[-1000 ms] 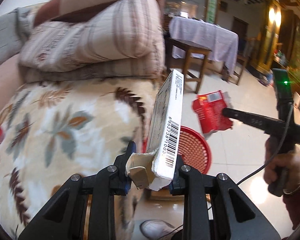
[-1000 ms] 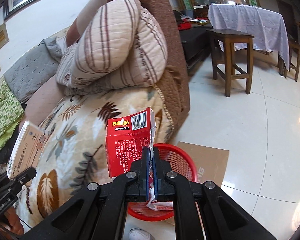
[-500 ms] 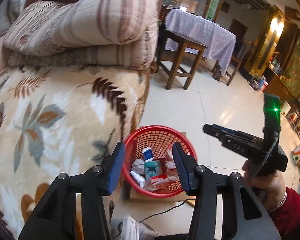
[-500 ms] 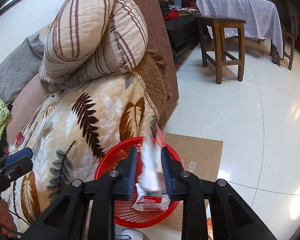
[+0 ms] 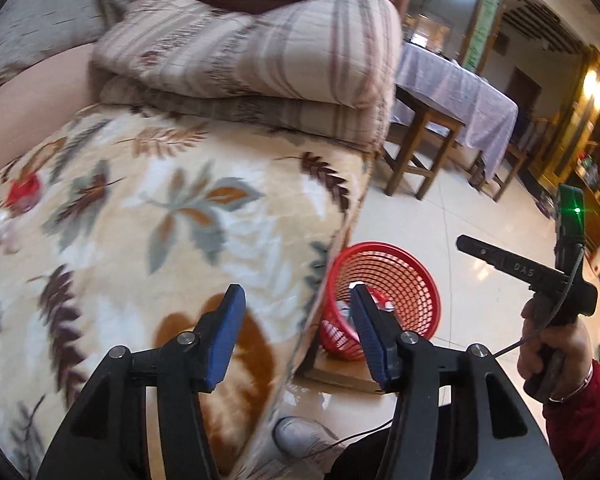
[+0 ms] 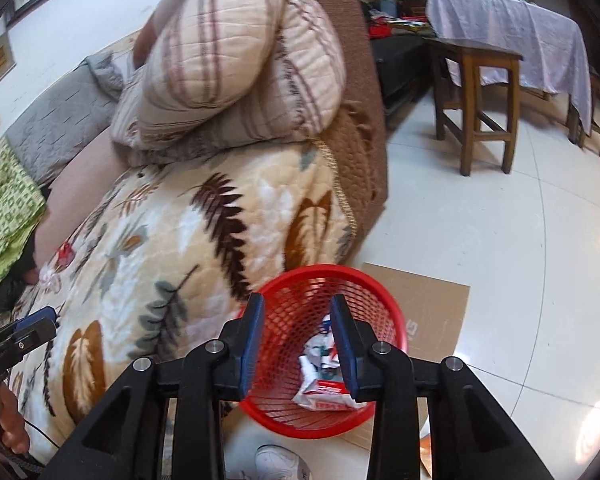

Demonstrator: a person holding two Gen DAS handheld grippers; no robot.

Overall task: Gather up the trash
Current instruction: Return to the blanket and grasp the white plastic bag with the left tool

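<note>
Readable text is sparse. "DAS" is stamped in pale letters on the black finger of the right gripper [image 5: 516, 266], seen from the left wrist view. On the cardboard sheet [image 6: 432, 300] under the red basket [image 6: 384, 304] there is pale print near the basket rim, cut off, unreadable. The crumpled red-and-white wrapper [image 6: 326, 390] in the basket carries print too small to make out.

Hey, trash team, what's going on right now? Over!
Left gripper and right gripper opening, both empty. Trash sits inside red basket. Nothing in the way.
</note>
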